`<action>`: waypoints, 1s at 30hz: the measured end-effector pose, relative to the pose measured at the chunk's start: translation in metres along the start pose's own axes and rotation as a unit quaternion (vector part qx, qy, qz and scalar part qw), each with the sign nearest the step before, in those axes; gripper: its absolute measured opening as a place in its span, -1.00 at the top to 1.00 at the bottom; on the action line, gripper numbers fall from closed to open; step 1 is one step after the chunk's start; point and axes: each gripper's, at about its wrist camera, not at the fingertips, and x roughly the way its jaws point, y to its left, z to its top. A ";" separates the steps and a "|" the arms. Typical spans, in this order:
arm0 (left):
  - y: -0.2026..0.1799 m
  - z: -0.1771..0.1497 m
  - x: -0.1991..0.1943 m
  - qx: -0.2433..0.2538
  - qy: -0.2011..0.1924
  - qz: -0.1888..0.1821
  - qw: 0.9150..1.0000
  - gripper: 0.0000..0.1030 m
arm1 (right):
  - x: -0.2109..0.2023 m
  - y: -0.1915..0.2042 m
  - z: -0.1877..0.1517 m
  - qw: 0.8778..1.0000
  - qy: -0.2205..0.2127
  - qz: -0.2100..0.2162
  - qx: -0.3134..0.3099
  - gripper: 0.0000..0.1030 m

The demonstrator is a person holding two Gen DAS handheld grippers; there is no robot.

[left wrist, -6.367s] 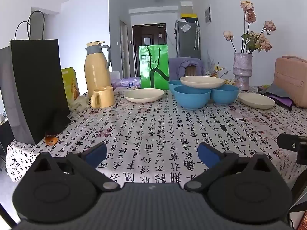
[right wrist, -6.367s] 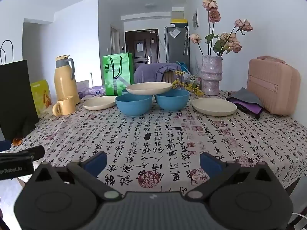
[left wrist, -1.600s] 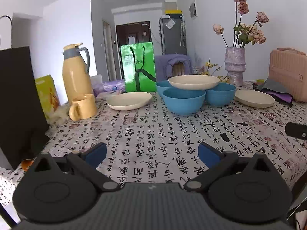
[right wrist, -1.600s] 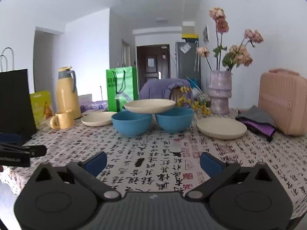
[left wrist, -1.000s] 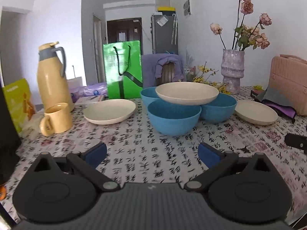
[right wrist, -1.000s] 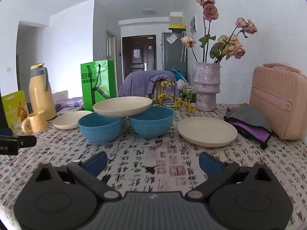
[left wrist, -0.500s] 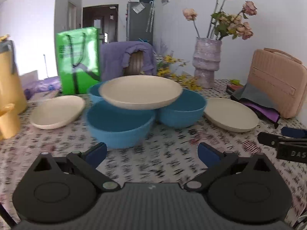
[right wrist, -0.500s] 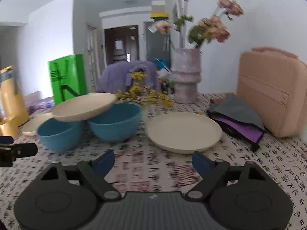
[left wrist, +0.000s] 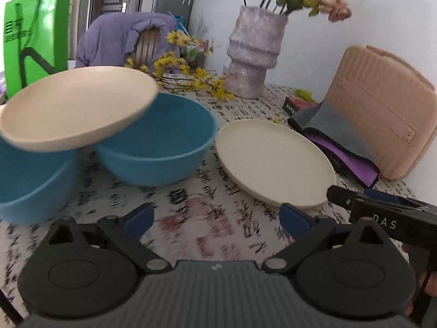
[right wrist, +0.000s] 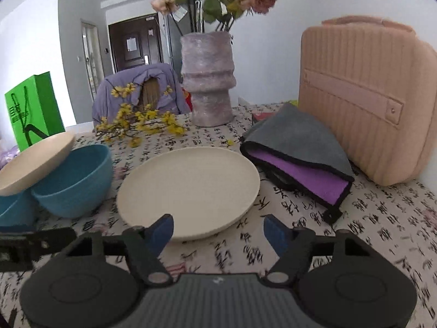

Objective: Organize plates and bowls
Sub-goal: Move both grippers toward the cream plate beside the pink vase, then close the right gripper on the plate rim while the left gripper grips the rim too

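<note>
Two hand-held grippers hover low over a surface [left wrist: 191, 205] covered with a cloth printed in black characters.

The left wrist view shows the left gripper [left wrist: 215, 217] released, its blue pads wide apart with nothing between them. Ahead sit two blue bowls: the near bowl [left wrist: 32, 180] at the left edge and the right bowl [left wrist: 161, 136] beside it. A cream plate [left wrist: 76, 106] rests tilted across their rims. A second cream plate, the flat plate [left wrist: 273, 161], lies on the cloth just right of the right bowl. The right gripper [left wrist: 382, 213] reaches in from the lower right, near the flat plate's edge.

The right wrist view shows the right gripper's own jaws, which have just been closing but are not clenched: they stand apart, gripping nothing. The near edge of the flat plate [right wrist: 191, 183] lies in front of the left pad. This view alone shows the whole pink ribbed case [right wrist: 368, 95] and the folded grey and purple cloth [right wrist: 297, 158] against it.

Both views show a lilac vase [right wrist: 207, 79] of dried roses and a green bag [left wrist: 32, 35].

The near bowl is cut off by the frame. The bowls' insides are partly hidden by the tilted plate. The cloth print is blurred.
</note>
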 end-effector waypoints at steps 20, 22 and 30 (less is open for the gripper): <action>-0.040 0.030 0.070 -0.046 0.028 0.039 0.998 -0.11 | 0.091 -0.044 0.036 0.997 0.065 0.002 0.032 0.44; -0.040 0.029 0.076 -0.049 0.035 0.044 0.997 -0.04 | 0.094 -0.046 0.038 0.997 0.066 0.005 0.033 0.47; -0.034 0.032 0.096 -0.064 0.035 0.076 0.994 0.07 | 0.111 -0.045 0.046 0.997 0.073 0.014 0.030 0.59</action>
